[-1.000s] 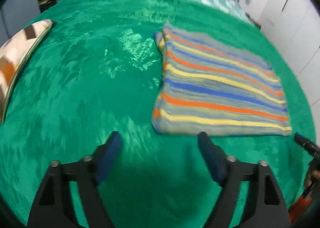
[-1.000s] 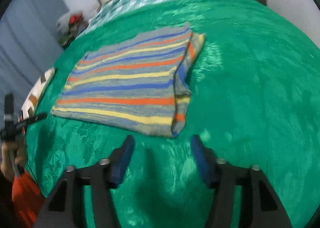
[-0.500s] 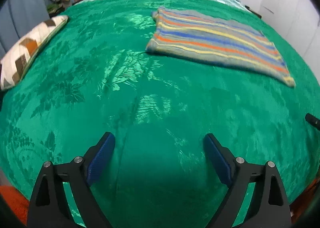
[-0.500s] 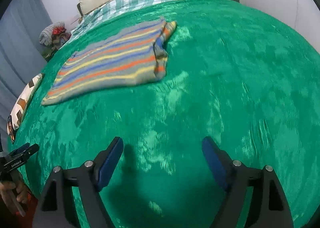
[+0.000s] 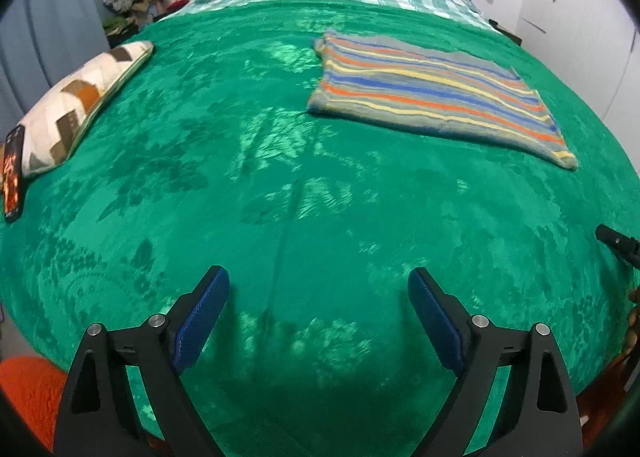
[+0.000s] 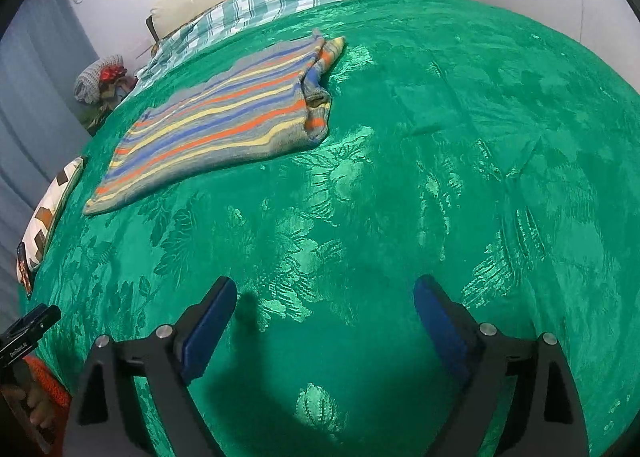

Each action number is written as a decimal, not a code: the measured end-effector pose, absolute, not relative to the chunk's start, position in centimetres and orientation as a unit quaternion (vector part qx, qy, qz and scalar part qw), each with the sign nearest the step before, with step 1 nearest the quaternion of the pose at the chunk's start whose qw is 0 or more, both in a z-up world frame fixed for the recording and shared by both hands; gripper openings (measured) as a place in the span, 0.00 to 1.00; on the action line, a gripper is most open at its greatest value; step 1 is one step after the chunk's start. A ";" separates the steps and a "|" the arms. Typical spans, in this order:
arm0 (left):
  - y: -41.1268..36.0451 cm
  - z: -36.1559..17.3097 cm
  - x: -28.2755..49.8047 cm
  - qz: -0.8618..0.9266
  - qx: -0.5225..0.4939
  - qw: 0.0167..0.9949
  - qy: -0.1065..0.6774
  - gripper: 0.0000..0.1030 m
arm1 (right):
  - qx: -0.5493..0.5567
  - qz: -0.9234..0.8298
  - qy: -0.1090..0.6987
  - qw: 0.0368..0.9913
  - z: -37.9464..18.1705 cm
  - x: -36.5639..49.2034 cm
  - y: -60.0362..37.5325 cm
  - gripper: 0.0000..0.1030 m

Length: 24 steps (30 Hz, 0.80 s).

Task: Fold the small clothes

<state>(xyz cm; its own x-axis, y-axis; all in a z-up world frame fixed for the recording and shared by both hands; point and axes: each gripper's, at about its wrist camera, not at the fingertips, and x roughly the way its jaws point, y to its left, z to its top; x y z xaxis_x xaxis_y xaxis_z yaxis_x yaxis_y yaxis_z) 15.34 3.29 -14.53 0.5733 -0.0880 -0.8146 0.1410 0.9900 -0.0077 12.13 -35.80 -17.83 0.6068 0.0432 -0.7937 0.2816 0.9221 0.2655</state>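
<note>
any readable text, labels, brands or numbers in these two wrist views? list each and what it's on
No text can be read.
White lettering on the left hand-held gripper, at the left edge of the right wrist view: too small and blurred.
Phone by the patterned cushion: screen lit, nothing legible.
Striped sweater, green bedspread: no lettering shows.

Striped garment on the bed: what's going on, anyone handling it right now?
Nobody is. The striped garment lies folded on the green bedspread, and both handheld grippers have pulled back from it toward the near edge of the bed. The left gripper is open with nothing between its fingers. The right gripper has just been opening and is empty too. A patterned pillow lies off to the left.
</note>
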 end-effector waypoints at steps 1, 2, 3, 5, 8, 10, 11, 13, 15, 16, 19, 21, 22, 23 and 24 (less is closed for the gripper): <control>3.5 -14.5 15.3 -0.062 0.025 0.887 0.458 0.89 | 0.185 -0.068 0.438 0.877 -17.8 12.1 -35.8 0.87; 3.7 -14.4 15.2 -0.062 0.021 0.887 0.457 0.89 | 0.184 -0.069 0.438 0.877 -17.8 12.1 -35.7 0.87; 3.8 -14.3 15.2 -0.061 0.019 0.887 0.457 0.89 | 0.184 -0.069 0.438 0.877 -17.9 12.0 -35.7 0.87; 3.8 -14.1 15.1 -0.061 0.018 0.890 0.452 0.89 | 0.183 -0.069 0.437 0.878 -17.9 11.9 -35.7 0.87; 3.6 -13.9 15.0 -0.063 0.024 0.891 0.449 0.89 | 0.180 -0.069 0.438 0.878 -17.9 11.9 -35.7 0.88; 3.4 -14.0 14.9 -0.065 0.029 0.890 0.449 0.89 | 0.178 -0.069 0.438 0.878 -17.9 11.8 -35.6 0.88; 3.3 -14.0 14.8 -0.066 0.032 0.890 0.449 0.89 | 0.178 -0.069 0.438 0.879 -18.0 11.8 -35.6 0.88; 3.1 -14.2 14.7 -0.067 0.038 0.890 0.450 0.89 | 0.177 -0.068 0.438 0.879 -17.9 11.8 -35.6 0.88; 3.0 -14.2 14.6 -0.067 0.042 0.890 0.449 0.89 | 0.176 -0.068 0.438 0.879 -18.0 11.8 -35.6 0.88; 3.0 -14.2 14.6 -0.066 0.044 0.891 0.448 0.89 | 0.175 -0.068 0.438 0.879 -18.0 11.8 -35.5 0.88; 3.0 -14.2 14.7 -0.065 0.042 0.890 0.449 0.89 | 0.175 -0.068 0.438 0.879 -18.0 11.8 -35.5 0.89; 3.1 -14.2 14.7 -0.064 0.040 0.890 0.450 0.89 | 0.174 -0.068 0.437 0.880 -18.0 11.8 -35.5 0.90; 3.1 -14.2 14.7 -0.063 0.039 0.890 0.450 0.89 | 0.173 -0.067 0.437 0.880 -18.0 11.8 -35.4 0.90; 3.1 -14.3 14.7 -0.063 0.040 0.889 0.451 0.89 | 0.173 -0.067 0.438 0.880 -18.0 11.8 -35.4 0.90; 3.2 -14.3 14.8 -0.063 0.040 0.889 0.451 0.89 | 0.172 -0.067 0.438 0.880 -18.1 11.8 -35.4 0.90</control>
<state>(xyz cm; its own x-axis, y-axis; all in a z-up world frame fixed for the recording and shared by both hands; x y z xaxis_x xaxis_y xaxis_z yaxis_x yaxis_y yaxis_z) 14.77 3.16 -14.33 0.5844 -0.0756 -0.8079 0.1475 0.9890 0.0141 11.83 -35.36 -18.05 0.6082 0.0323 -0.7931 0.2685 0.9319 0.2438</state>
